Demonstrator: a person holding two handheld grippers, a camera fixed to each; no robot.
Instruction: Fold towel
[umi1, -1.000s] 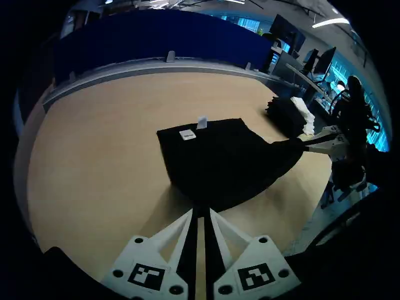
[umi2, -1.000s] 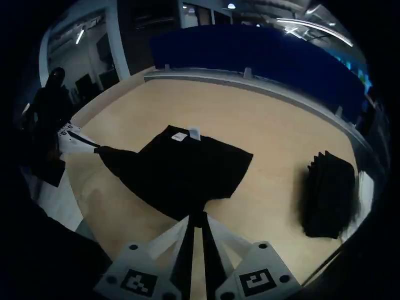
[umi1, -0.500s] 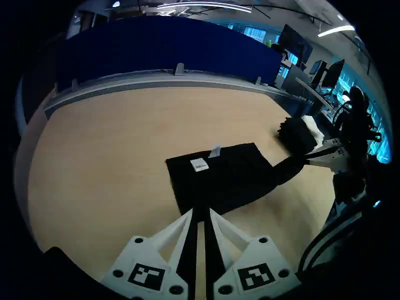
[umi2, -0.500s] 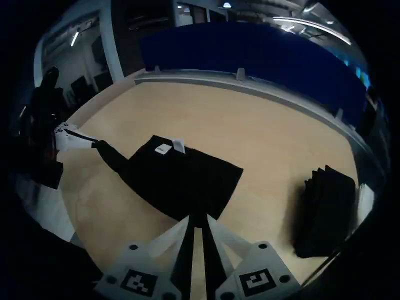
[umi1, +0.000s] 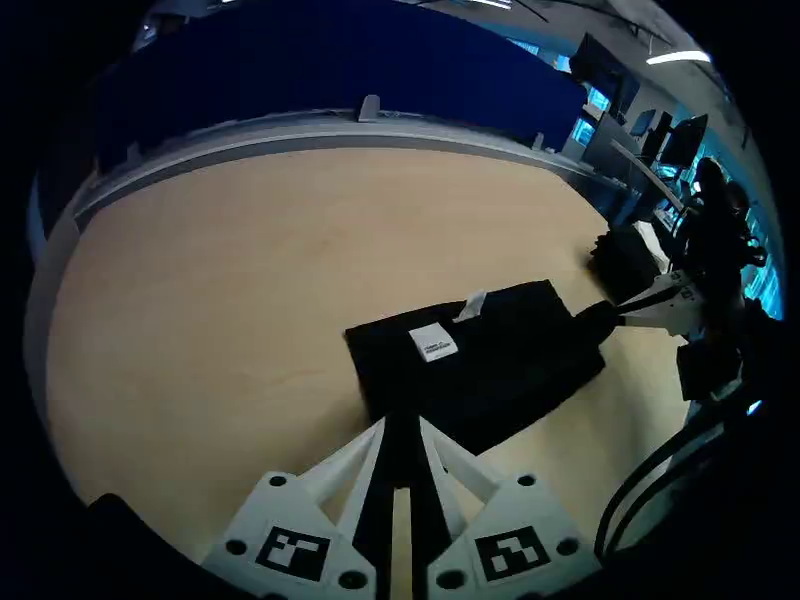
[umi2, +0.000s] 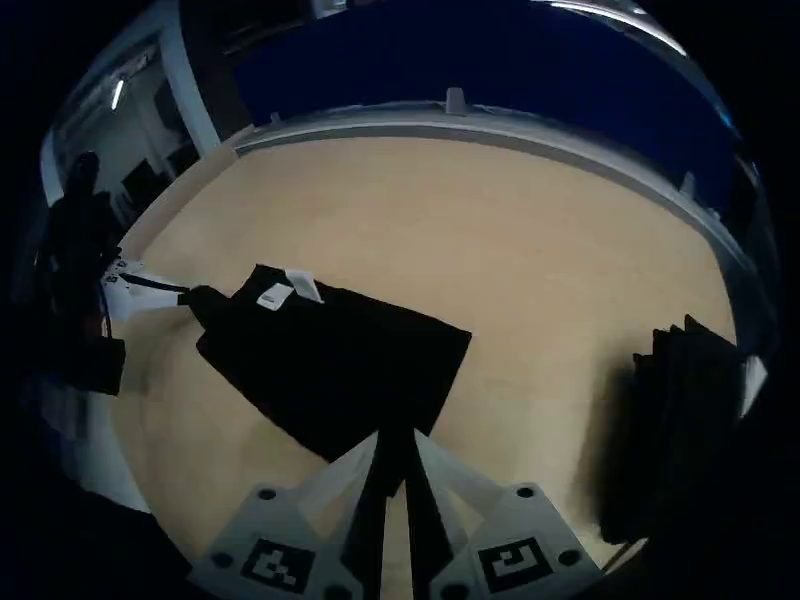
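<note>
Two corners of the soft, light towel, judged best held there, are clamped by the left tongs and right tongs at lower centre.

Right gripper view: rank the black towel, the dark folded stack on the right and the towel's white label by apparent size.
1. black towel, largest.
2. stack of folded dark cloths, close behind; it fades into the dark edge, so this order is unsure.
3. white label, clearly smallest.
</note>
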